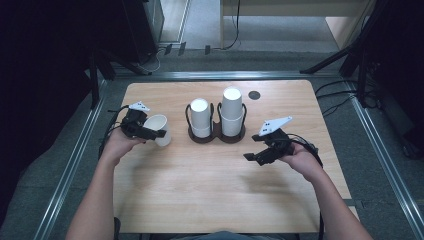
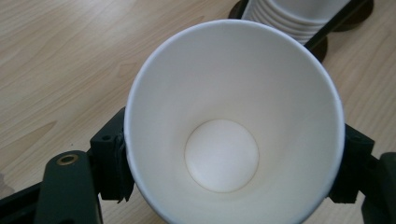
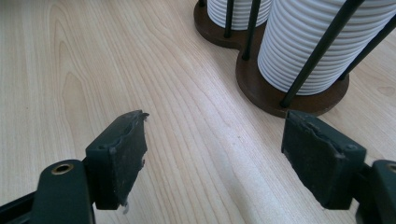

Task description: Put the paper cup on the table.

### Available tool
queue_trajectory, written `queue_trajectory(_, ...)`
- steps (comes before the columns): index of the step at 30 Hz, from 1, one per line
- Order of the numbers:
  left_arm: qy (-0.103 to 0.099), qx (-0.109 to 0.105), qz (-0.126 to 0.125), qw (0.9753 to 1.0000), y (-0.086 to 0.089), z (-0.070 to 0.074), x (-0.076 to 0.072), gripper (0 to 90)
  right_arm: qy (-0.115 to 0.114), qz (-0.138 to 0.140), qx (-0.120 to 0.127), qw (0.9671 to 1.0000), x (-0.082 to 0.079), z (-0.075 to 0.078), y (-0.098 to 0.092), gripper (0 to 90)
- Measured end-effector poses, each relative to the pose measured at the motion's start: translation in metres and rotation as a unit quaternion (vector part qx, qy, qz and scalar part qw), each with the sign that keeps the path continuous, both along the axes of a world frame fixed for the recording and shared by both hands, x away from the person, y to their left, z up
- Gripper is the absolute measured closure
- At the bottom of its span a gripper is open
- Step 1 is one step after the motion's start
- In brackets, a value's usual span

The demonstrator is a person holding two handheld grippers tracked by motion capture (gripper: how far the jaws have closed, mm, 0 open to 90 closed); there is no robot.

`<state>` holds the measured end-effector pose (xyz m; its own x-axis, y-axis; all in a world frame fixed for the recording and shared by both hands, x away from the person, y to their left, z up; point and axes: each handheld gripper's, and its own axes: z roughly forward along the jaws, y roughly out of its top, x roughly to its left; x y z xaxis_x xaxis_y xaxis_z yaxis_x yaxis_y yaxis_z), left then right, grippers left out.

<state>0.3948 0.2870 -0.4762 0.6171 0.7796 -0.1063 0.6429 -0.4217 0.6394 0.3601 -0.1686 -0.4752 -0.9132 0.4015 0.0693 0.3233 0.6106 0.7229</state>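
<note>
A single white paper cup (image 1: 159, 130) is held by my left gripper (image 1: 154, 133) at the table's left, left of the cup holder. In the left gripper view the cup (image 2: 233, 121) opens toward the camera, empty, with both jaws pressed on its sides. A dark brown two-slot holder (image 1: 216, 135) in the table's middle carries two stacks of white cups, the left stack (image 1: 200, 117) shorter than the right stack (image 1: 232, 111). My right gripper (image 1: 252, 149) hovers open to the right of the holder, nothing between its jaws; its view shows the holder base (image 3: 261, 91) and the ribbed stack (image 3: 308, 46).
The wooden table (image 1: 220, 195) has bare room in front of the holder. A small dark round hole (image 1: 254, 94) sits near the far edge. Metal rails (image 1: 75, 165) flank the table, and cables lie on the floor behind.
</note>
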Motion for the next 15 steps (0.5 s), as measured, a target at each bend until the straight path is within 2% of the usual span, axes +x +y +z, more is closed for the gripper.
queue_trajectory(1, 0.002, -0.005, 0.003, 1.0000, 0.001, -0.001, 0.002, 21.6, 0.001, 0.000, 0.000, 1.0000, 0.000, 0.000, 0.000, 22.2)
queue_trajectory(7, -0.010, 0.006, 0.028, 0.9995, 0.006, -0.004, 0.007, 21.3, 0.000, -0.001, 0.000, 1.0000, -0.002, -0.001, -0.003, 22.2)
queue_trajectory(15, -0.002, 0.015, 0.040, 0.9991, 0.012, -0.010, 0.012, 21.1, 0.001, -0.007, -0.001, 1.0000, -0.003, -0.002, -0.006, 22.2)
